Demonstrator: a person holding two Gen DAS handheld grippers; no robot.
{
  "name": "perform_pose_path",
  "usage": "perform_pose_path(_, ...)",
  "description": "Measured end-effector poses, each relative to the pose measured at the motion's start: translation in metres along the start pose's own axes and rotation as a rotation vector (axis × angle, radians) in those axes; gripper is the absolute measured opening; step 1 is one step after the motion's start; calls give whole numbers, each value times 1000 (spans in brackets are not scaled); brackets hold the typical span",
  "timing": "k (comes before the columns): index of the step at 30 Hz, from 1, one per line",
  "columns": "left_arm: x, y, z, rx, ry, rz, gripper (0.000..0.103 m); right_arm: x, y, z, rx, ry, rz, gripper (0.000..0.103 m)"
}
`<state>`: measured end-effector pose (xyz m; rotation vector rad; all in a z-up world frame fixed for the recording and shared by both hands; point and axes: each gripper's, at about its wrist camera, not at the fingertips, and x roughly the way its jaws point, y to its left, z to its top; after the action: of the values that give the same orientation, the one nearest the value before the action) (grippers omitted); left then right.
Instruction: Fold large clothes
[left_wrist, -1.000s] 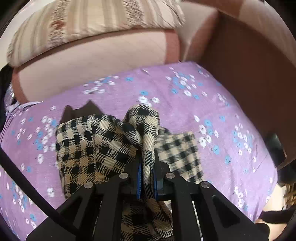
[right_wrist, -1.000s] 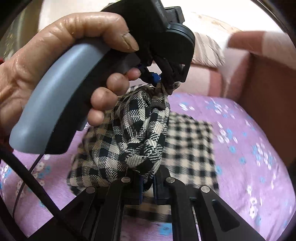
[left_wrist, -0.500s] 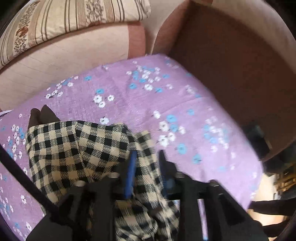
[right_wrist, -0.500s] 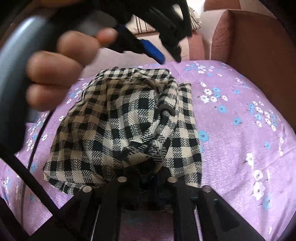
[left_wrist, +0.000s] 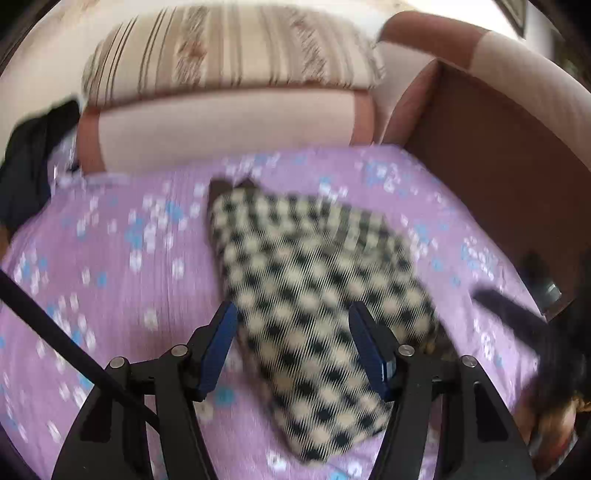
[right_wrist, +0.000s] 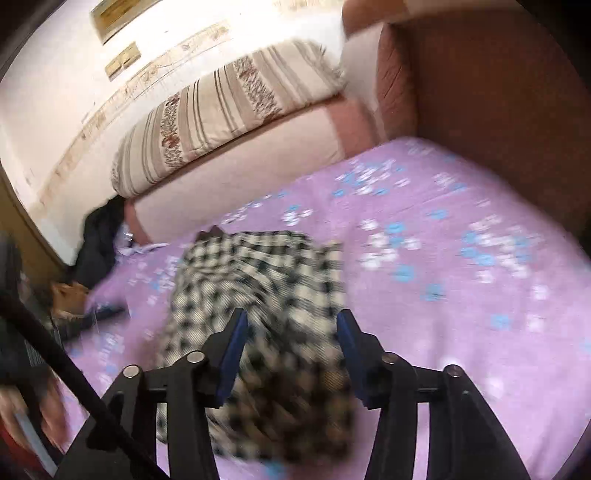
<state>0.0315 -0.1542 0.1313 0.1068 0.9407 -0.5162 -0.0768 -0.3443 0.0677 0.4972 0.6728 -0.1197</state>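
Both tongs have just been opening and I see their pads clear of the cloth now. Left tongs (left_wrist: 291, 345) stand wide, blue pads (left_wrist: 218, 350) apart, with the checked garment (left_wrist: 314, 295) lying on the bed below and between them, not pinched. Right tongs (right_wrist: 290, 350) also stand wide over the near end of the same garment (right_wrist: 258, 295), nothing gripped. I read the garment as a folded black-and-cream checked bundle, lying about mid-bed on the purple flowered sheet (left_wrist: 110, 295), its far end pointing toward the headboard cushion (left_wrist: 221, 125). A striped pillow (left_wrist: 229, 51) sits on top of that cushion. Brown side panel (left_wrist: 498, 166) runs along the bed's right edge. Dark clothing (right_wrist: 99, 236) is heaped at the bed's far left corner. Both views are motion-blurred, so fold edges aren't clear.
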Motion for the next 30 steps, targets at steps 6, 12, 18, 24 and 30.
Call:
perform_pose_path(6, 13, 9, -31, -25, 38, 30, 62, 94, -1, 17, 23, 228, 94, 55)
perform_pose_path(12, 25, 17, -28, -92, 43, 20, 62, 99, 2, 17, 25, 229, 244, 12)
perform_pose_path(18, 35, 9, -24, -111, 32, -33, 62, 66, -21, 25, 51, 147, 159, 8)
perform_pose_path(24, 57, -4, -41, -79, 88, -62, 62, 64, -44, 16, 26, 172, -35, 1)
perform_pose_path(30, 69, -16, -56, 19, 143, 36, 61, 60, -70, 13, 124, 186, -7, 8)
